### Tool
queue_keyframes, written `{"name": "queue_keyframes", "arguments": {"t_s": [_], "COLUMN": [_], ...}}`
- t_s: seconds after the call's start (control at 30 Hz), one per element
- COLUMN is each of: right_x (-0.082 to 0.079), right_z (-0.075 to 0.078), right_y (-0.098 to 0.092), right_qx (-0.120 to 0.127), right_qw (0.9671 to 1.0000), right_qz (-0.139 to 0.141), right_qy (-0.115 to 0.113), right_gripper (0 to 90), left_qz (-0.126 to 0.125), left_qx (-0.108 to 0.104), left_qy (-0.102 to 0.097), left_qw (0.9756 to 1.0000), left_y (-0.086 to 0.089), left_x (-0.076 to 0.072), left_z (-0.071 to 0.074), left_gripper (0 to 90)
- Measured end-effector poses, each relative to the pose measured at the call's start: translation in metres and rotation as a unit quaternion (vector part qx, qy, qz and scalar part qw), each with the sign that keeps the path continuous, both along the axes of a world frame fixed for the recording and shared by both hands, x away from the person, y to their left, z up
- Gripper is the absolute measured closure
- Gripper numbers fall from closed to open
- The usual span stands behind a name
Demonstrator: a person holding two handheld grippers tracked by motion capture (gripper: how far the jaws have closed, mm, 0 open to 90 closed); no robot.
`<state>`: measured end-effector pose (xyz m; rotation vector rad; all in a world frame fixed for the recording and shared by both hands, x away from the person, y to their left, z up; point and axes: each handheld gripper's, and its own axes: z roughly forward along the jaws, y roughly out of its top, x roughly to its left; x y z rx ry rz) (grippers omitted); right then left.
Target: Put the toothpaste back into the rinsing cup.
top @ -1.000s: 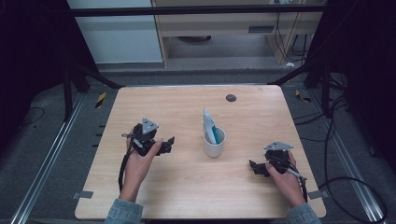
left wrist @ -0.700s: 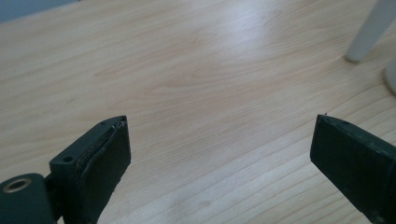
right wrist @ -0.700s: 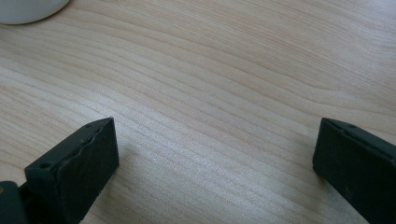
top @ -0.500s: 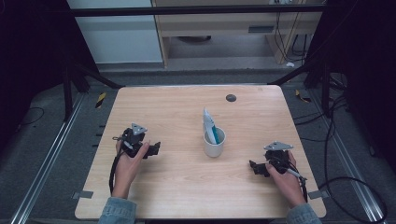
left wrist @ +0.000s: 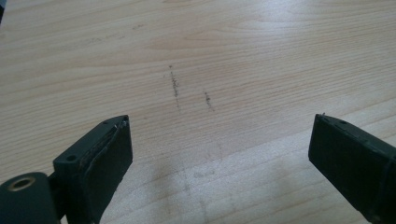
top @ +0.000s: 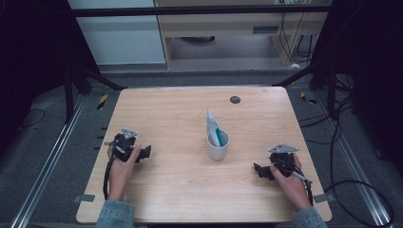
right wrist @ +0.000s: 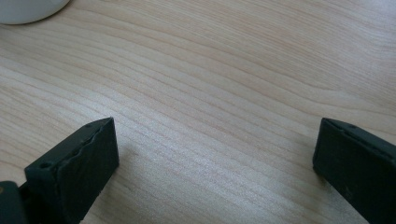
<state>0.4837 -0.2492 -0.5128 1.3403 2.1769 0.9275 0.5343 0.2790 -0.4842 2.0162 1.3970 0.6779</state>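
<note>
With both jaws spread wide and empty, left gripper [top: 145,152] and right gripper [top: 258,169] rest low in frame. Tube [top: 212,127] sits in cup [top: 218,148] at centre — task looks finished; next move is likely just to stay clear.

The high view hangs above the person's edge of the counter [top: 190,190], facing forward and down, far enough to take in the whole top and the floor beyond. Each gripper view sits low and very close to the wood, looking out between its own two wide-set jaws. The right gripper view shares the white cup [right wrist: 28,9] with the high view, beyond its left jaw.
</note>
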Motion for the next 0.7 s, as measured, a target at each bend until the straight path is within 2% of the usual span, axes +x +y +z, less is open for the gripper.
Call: {"name": "queue_keyframes", "arguments": {"t_s": [0.17, 0.3, 0.33, 0.37, 0.4, 0.7], "right_x": [0.000, 0.000, 0.000, 0.000, 0.000, 0.000], "right_z": [0.000, 0.000, 0.000, 0.000, 0.000, 0.000], "right_y": [0.000, 0.000, 0.000, 0.000, 0.000, 0.000], "right_qx": [0.000, 0.000, 0.000, 0.000, 0.000, 0.000], "right_qw": [1.0000, 1.0000, 1.0000, 1.0000, 1.0000, 1.0000], "right_qz": [0.000, 0.000, 0.000, 0.000, 0.000, 0.000], "right_qy": [0.000, 0.000, 0.000, 0.000, 0.000, 0.000], "right_gripper": [0.5, 0.5, 0.5, 0.5, 0.5, 0.5], "left_qz": [0.001, -0.001, -0.007, -0.010, -0.013, -0.009], "left_qx": [-0.002, 0.007, -0.012, -0.024, -0.026, -0.026], "left_qy": [0.009, 0.020, 0.022, 0.019, 0.009, 0.011], "left_qw": [1.0000, 0.9998, 0.9997, 0.9995, 0.9995, 0.9996], "left_y": [0.004, 0.005, 0.005, 0.006, 0.006, 0.007], "left_x": [0.003, 0.006, 0.008, 0.008, 0.007, 0.008], "left_z": [-0.008, -0.015, -0.018, -0.021, -0.023, -0.023], "left_gripper": [6.0, 5.5, 4.5, 4.0, 1.7, 0.0]}}
